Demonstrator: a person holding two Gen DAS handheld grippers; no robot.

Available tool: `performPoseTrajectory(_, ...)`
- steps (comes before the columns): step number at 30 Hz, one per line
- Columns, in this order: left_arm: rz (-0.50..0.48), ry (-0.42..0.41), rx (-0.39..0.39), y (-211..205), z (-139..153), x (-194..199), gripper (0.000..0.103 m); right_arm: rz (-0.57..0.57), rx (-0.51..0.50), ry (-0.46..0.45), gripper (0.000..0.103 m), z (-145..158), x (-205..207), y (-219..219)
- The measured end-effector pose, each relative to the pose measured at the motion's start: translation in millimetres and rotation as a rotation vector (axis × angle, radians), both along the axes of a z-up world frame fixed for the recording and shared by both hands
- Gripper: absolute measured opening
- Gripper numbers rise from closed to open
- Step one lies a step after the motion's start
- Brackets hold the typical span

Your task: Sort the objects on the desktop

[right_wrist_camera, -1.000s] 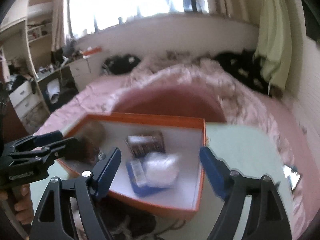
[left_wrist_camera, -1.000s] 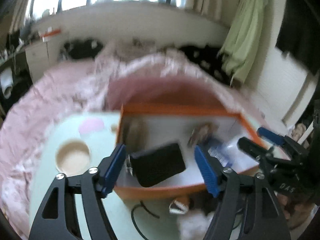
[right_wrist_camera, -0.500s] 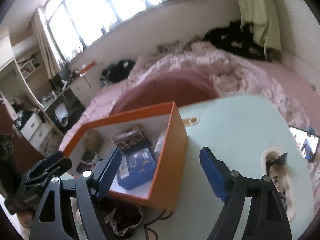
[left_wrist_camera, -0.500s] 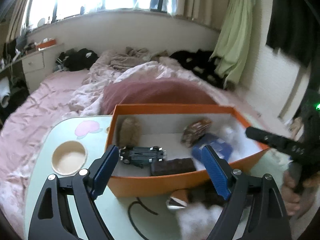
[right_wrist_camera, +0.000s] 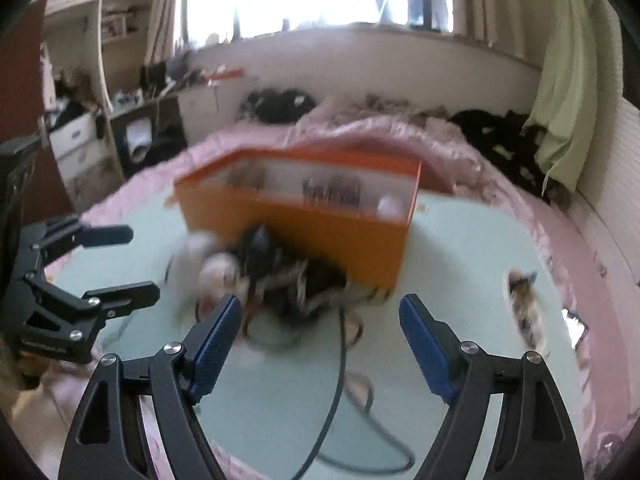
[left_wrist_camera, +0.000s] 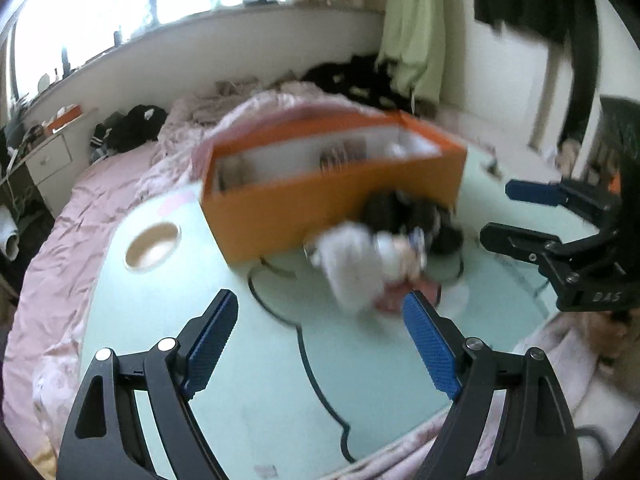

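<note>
An orange box (left_wrist_camera: 332,196) with white inner walls stands on the pale green table (left_wrist_camera: 380,368), several small items blurred inside it. Against its near side lies a pile: a white fluffy thing (left_wrist_camera: 352,268) and dark tangled items (left_wrist_camera: 404,212), seen again as the pile (right_wrist_camera: 280,276) in the right wrist view. My left gripper (left_wrist_camera: 318,312) is open and empty, short of the pile. My right gripper (right_wrist_camera: 320,312) is also open and empty, with the pile just beyond its left finger. Each shows in the other's view: right gripper (left_wrist_camera: 496,214), left gripper (right_wrist_camera: 140,264).
A black cable (left_wrist_camera: 304,344) snakes from the pile to the table's near edge. A round beige recess (left_wrist_camera: 152,244) sits at the table's left. A furry patterned object (right_wrist_camera: 524,308) and a phone (right_wrist_camera: 576,326) lie at the right. Pink bedding (left_wrist_camera: 100,200) surrounds the table.
Both grippers have drawn back from above the box toward the table's near edge and sunk lower. The left jaws stand a little wider than a second ago. The pile now lies ahead of both.
</note>
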State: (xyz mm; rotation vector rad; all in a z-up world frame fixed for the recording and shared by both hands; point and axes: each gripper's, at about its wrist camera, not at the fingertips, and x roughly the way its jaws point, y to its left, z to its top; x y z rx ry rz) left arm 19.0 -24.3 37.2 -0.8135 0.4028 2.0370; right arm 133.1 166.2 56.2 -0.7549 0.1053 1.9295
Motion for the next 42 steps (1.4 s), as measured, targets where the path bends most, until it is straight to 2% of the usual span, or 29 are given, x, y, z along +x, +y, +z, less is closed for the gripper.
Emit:
performPoseTrajectory(4,0.018,-0.069,-0.043,7.5,-24.1,-3.0,0.085,-0.047,-0.069,-0.057,0.082,-27.4,7.0,12.0)
performPoseTrajectory(6,0.022,-0.116,-0.023,6.1,-29.2,-7.6,0.087,-0.056,-0.037,-0.035,0.093,-32.8,14.3,11.0)
performPoseTrajectory(9,0.043,-0.116,-0.02,3.8,-31.1,-7.7,0.089,-0.064,-0.024,-0.031,0.103,-36.4,20.3,10.7)
performPoseTrajectory(10,0.046,-0.116,-0.02,4.3,-30.8,-7.1,0.091,-0.063,-0.018,-0.029,0.103,-36.8,21.3,10.3)
performPoseTrajectory(12,0.05,-0.121,-0.028,7.3,-31.4,-7.9,0.103,-0.062,-0.013,-0.027,0.103,-37.5,22.7,10.5)
performPoseTrajectory(28,0.047,-0.126,-0.029,6.8,-32.0,-8.5,0.103,-0.091,0.028,0.0,0.103,-32.9,27.5,8.6)
performPoseTrajectory(29,0.047,-0.126,-0.028,6.6,-31.7,-8.9,0.103,-0.088,0.029,0.002,0.102,-32.9,27.9,8.9)
performPoseTrajectory(31,0.047,-0.127,-0.028,6.7,-31.6,-8.6,0.103,-0.062,0.035,0.01,0.091,-29.8,26.0,6.8)
performPoseTrajectory(33,0.046,-0.126,-0.028,6.6,-31.6,-8.8,0.103,-0.008,0.05,0.013,0.073,-21.3,16.6,2.8)
performPoseTrajectory(36,0.046,-0.126,-0.028,6.4,-31.7,-9.0,0.103,0.114,0.026,0.034,0.054,-5.7,-4.2,1.9)
performPoseTrajectory(38,0.045,-0.126,-0.028,6.3,-31.8,-9.1,0.103,0.184,0.004,0.038,0.051,2.9,-21.1,5.1)
performPoseTrajectory(42,0.045,-0.126,-0.027,6.5,-31.6,-8.9,0.103,0.264,-0.004,-0.047,0.05,6.4,-59.8,14.9)
